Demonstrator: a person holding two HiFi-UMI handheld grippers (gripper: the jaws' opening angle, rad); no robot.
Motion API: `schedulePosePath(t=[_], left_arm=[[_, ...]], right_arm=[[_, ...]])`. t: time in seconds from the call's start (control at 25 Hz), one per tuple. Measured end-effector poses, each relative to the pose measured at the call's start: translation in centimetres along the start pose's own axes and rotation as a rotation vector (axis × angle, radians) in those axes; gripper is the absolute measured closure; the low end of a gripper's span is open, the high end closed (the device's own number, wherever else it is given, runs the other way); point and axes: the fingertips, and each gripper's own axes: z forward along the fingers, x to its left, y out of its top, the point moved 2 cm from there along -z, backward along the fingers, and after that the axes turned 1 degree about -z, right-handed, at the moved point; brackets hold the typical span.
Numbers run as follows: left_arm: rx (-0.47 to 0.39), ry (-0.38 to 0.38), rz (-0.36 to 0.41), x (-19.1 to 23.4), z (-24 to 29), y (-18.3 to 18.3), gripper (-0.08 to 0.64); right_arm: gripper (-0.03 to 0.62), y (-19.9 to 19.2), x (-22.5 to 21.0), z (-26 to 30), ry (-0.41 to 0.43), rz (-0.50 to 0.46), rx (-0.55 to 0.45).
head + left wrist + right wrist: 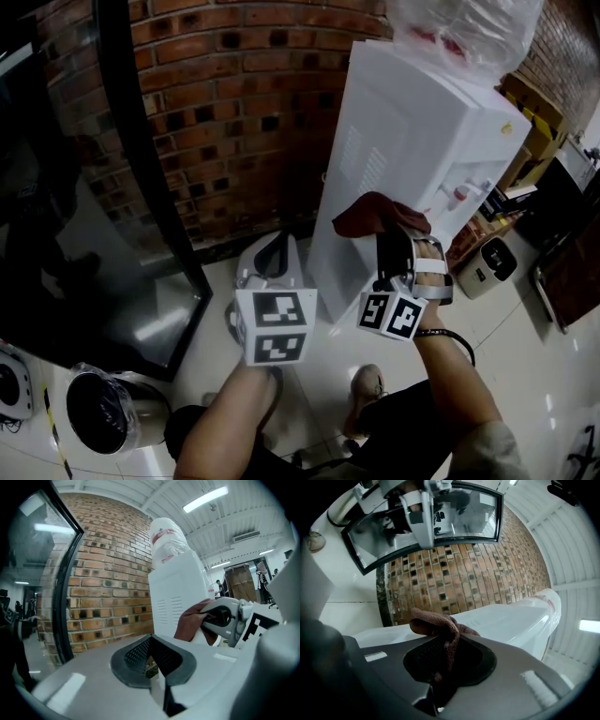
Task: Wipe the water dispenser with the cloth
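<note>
Right gripper (403,246): jaws pinching the cloth (375,214) by a fold, with the bunch at the dispenser (412,122) side panel; contact looks likely. Left gripper (152,660): jaws pressed together, empty, low beside the dispenser.

Risk: drag on the panel may pull the fold free, and a bunched cloth wipes little.

Count: two grippers, one cloth, one dispenser.

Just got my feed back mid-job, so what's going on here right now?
A person with a gripper in each hand is working at the tall white water dispenser, which stands by the red brick wall. The right gripper has its jaws shut on a crumpled reddish-brown cloth and holds it at the dispenser's side. The left gripper sits to its left, jaws together and empty, off the dispenser.
</note>
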Motion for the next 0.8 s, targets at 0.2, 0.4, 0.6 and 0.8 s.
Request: schedulePosePath(t=[0.2, 0.4, 0.6, 0.8], left_arm=[[0.046, -0.043, -0.057, -0.5, 0.3, -2.8, 0.56], [0.11, -0.064, -0.076, -0.9, 0.5, -6.0, 0.56], [0.117, -0.055, -0.048, -1.2, 0.4, -7.2, 0.56], [0.16, -0.05, -0.024, -1.4, 0.4, -9.6, 0.56]], right_arm=[[0.534, -2.0, 7.5, -0.6, 0.142, 0.001, 0.02], [0.534, -2.9, 13.1, -0.5, 0.255, 0.044, 0.075], [0.534, -4.3, 19.1, -0.6, 0.376, 0.09, 0.155], [0.534, -5.7, 25.1, -0.9, 0.46, 0.113, 0.204]])
